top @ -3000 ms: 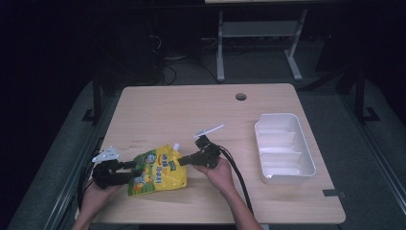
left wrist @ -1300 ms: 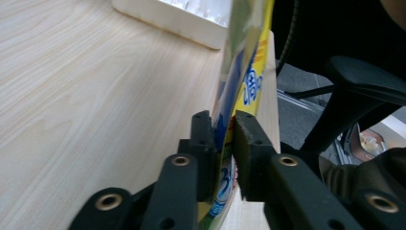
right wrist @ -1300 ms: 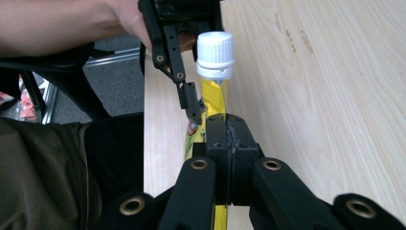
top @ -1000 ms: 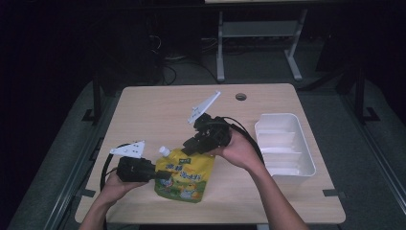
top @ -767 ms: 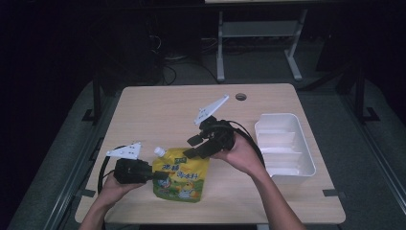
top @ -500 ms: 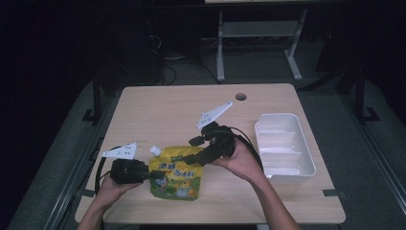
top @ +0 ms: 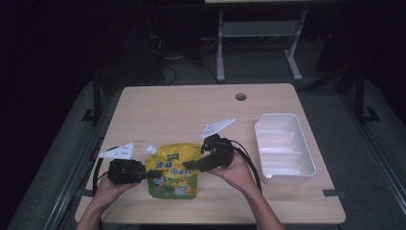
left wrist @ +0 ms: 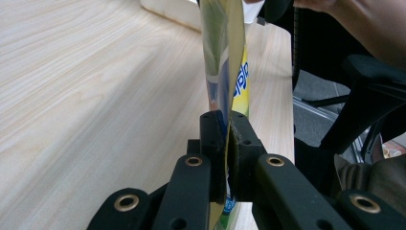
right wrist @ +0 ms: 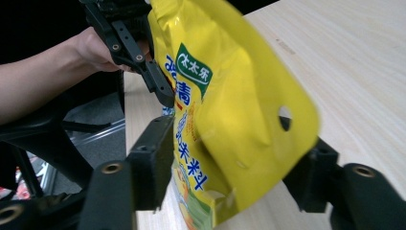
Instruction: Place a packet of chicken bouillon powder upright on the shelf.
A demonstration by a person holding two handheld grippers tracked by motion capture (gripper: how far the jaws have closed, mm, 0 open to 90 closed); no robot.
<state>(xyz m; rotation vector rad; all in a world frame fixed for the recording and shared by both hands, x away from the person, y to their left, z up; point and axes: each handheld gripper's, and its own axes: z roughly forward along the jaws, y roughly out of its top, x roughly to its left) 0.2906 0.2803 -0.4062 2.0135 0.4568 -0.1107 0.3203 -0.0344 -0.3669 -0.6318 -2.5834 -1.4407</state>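
Both grippers black: left gripper (top: 152, 174), right gripper (top: 189, 167). Grey three-cornered plate on top of each. Black cable trailing behind. Brass-ringed screw holes along jaws. Forearms bare, no sleeves.

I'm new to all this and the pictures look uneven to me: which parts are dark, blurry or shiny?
High view: the table is lit, the room around it nearly black. Left gripper view: the near tongs and the yellow pouch edge look soft. Right gripper view: the pouch's top edge smears with blur, and its foil shows sheen.
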